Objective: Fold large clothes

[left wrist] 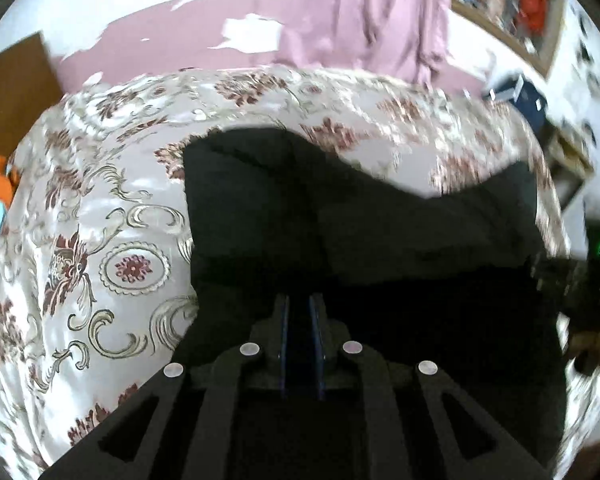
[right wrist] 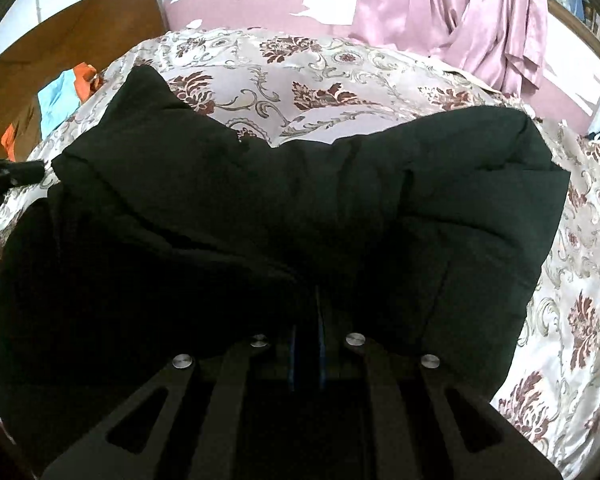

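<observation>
A black padded coat (right wrist: 340, 208) lies on a bed covered by a floral bedspread (right wrist: 320, 76). It spreads across most of the near half of the bed, its two puffed upper corners raised and a dip of bare bedspread showing between them.

Left gripper (left wrist: 300, 312): the two blue-lined fingers (left wrist: 285, 332) stand nearly parallel with only a narrow gap. Dark coat fabric fills that gap and surrounds the tips, so the gripper is clamped on the near edge of the coat (left wrist: 340, 220). The view is motion-blurred.

Right gripper (right wrist: 306, 320): the fingers are drawn close together, and their tips are buried under a fold of the coat. The blue linings show only as thin strips in shadow. The fabric sits between and over the fingers; the grip reads as closed on the coat, though the tips themselves are hidden.

From the left wrist view, the right gripper (left wrist: 572, 280) appears at the far right, at the coat's edge.

Pink curtains (right wrist: 480, 20) hang behind the bed. A wooden board (right wrist: 80, 36) stands to the left.
</observation>
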Demonstrator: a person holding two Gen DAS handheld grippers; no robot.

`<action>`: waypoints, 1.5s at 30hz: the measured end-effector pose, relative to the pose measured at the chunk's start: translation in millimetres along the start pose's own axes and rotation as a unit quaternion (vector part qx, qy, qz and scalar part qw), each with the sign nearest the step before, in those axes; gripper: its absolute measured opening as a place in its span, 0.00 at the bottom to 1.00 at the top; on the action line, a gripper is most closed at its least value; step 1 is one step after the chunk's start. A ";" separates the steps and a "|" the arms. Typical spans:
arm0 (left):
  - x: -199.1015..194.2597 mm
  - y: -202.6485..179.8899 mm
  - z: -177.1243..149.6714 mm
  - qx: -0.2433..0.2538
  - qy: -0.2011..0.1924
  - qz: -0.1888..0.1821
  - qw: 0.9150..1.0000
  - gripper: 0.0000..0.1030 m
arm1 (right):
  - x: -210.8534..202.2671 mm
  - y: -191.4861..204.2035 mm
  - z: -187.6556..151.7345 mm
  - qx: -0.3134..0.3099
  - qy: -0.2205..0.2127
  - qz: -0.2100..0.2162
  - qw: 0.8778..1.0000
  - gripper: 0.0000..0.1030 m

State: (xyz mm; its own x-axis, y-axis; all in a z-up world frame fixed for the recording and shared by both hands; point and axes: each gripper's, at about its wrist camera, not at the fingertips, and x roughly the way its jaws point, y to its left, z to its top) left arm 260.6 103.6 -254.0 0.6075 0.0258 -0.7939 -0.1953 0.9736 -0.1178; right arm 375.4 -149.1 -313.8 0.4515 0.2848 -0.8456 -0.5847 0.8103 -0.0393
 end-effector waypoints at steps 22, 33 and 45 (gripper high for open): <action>105.5 -58.1 19.0 0.063 0.055 0.004 0.997 0.09 | -56.2 -8.4 36.0 0.115 -0.077 0.048 0.989 0.36; 133.3 -61.3 -17.2 0.057 0.062 0.028 0.996 0.09 | 58.7 34.3 12.0 0.072 -0.010 0.023 0.997 0.37; 152.7 -62.2 -23.9 0.063 0.074 0.034 0.995 0.09 | 85.5 37.7 8.6 0.062 0.005 0.011 0.998 0.37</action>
State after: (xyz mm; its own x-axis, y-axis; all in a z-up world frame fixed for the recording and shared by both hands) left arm 347.1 41.5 -382.1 0.4740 0.0684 -0.8779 -0.1286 0.9917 0.0078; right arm 397.8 -89.8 -383.1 0.4321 0.2996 -0.8506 -0.5066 0.8610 0.0459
